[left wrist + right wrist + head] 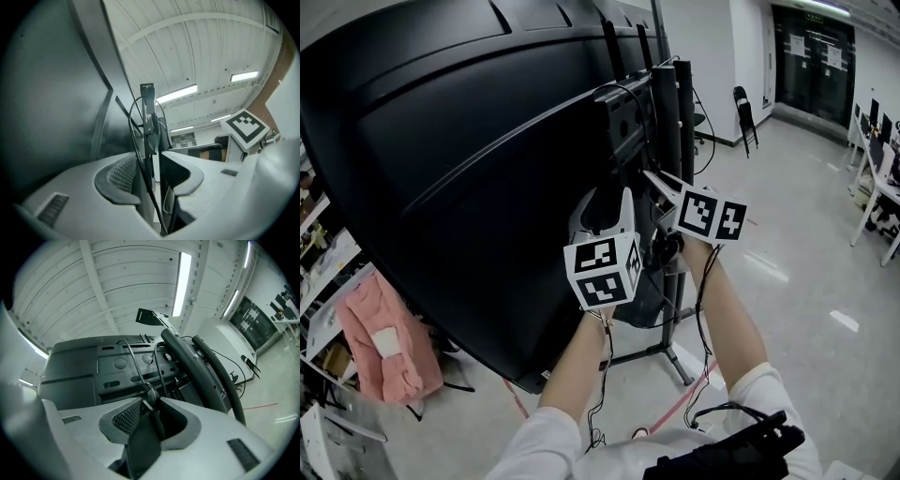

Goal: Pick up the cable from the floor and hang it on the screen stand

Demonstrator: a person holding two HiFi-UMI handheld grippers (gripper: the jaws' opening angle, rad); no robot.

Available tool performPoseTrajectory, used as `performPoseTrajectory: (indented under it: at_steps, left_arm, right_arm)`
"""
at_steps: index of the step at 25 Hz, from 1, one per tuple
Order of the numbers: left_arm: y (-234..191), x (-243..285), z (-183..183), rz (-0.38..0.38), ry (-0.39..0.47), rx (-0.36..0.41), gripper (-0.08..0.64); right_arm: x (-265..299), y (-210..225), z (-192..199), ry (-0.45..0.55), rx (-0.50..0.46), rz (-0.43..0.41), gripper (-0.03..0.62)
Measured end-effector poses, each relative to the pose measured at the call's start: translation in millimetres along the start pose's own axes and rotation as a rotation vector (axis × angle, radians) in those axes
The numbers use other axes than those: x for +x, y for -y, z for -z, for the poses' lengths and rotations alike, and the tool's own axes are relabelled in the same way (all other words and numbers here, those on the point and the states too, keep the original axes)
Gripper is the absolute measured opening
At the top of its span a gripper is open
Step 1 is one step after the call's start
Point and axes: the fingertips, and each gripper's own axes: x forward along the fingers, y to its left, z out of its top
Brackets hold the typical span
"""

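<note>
The big black screen hangs on its dark stand, and both grippers are raised to the bracket behind it. A thin black cable loops over that bracket. My left gripper stands open just under it. In the left gripper view the cable's strands run through the gap of the left gripper without being pressed. My right gripper is to its right. In the right gripper view the right gripper is shut on the cable's thick black end, and the thin cable loops lead up to the bracket.
The stand's two black poles rise just right of the right gripper. Its base rests on the floor below my arms. A pink cloth and shelves are at the left. A chair and desks stand far right.
</note>
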Motion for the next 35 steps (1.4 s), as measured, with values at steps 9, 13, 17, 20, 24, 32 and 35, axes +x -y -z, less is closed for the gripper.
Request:
performPoseTrajectory:
  at_steps: [9,13,17,20,24,32,35]
  left_arm:
    - [1.8,-13.9,-10.9,0.018,0.024,0.012,0.181]
    - [2.1,-21.5,-9.0,0.019,0.021,0.009,0.181]
    - [5.7,-32.4,-3.8,0.038,0.003,-0.014,0.181]
    - [8.6,-40.7,6.5,0.048,-0.033,-0.037,0.181]
    - [13.5,-50.7,24.3,0.049,-0.081,-0.055,0.179]
    - [26.9,-82.1,64.3,0.055,-0.172,-0.076,0.155]
    - [28.3,-96.9,79.7,0.044,-0.206,-0.082,0.114]
  right_arm:
    - [-9.2,5.7,29.1,-0.046,0.037,0.026,0.11]
    - [-14.8,4.5,37.1,-0.051,0.047,0.028,0.11]
    - [-24.8,2.9,44.1,-0.053,0.058,0.041,0.109]
    - [-34.2,1.6,50.6,-0.055,0.064,0.052,0.109]
    - [-46.8,-1.6,62.2,-0.074,0.049,0.068,0.09]
    - [-84.0,-13.9,108.1,-0.177,-0.091,0.128,0.043]
    - [-101.5,-14.7,124.8,-0.198,-0.113,0.157,0.038]
